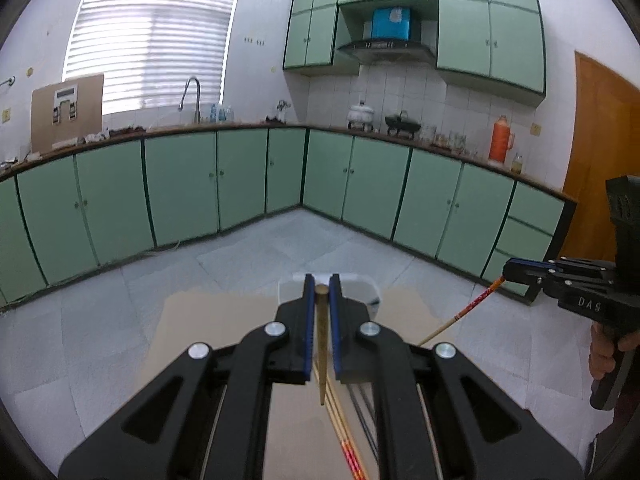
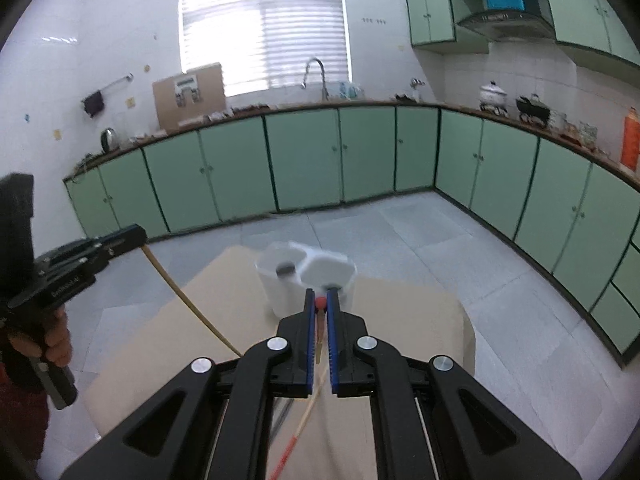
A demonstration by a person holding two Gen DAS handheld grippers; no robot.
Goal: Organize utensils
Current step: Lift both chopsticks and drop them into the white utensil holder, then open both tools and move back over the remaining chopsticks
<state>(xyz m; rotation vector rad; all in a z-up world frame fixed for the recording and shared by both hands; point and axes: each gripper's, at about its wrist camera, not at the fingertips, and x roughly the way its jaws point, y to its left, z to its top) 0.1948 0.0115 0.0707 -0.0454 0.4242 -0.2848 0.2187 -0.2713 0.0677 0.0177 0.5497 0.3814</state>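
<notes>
Two hand-held grippers hang above a tan desk (image 2: 408, 320) in a green-cabineted kitchen, each with one chopstick pinched in it. The left gripper (image 1: 321, 289) has its blue-padded fingers (image 1: 309, 320) drawn narrow around a plain brown chopstick (image 1: 321, 344), whose blunt end shows between the tips while its thin end points back toward the camera; in the right wrist view the same stick slopes down from the gripper toward the desk, to the left of a white utensil holder (image 2: 280, 292). The right gripper (image 2: 320, 303) is likewise closed narrow on a red-tipped chopstick (image 2: 320, 330), its round red end sitting between the fingers just short of the holder's near wall. The holder stands on the desk straight ahead of both grippers, split into two open compartments, with a dark round thing in the left one; what that is cannot be told. On the desk beneath the left gripper, nearer the camera than the holder, more chopsticks (image 1: 348, 444) lie side by side, some pale with red patterned ends, some dark. A person's hand (image 2: 56, 344) grips the left tool's handle.
</notes>
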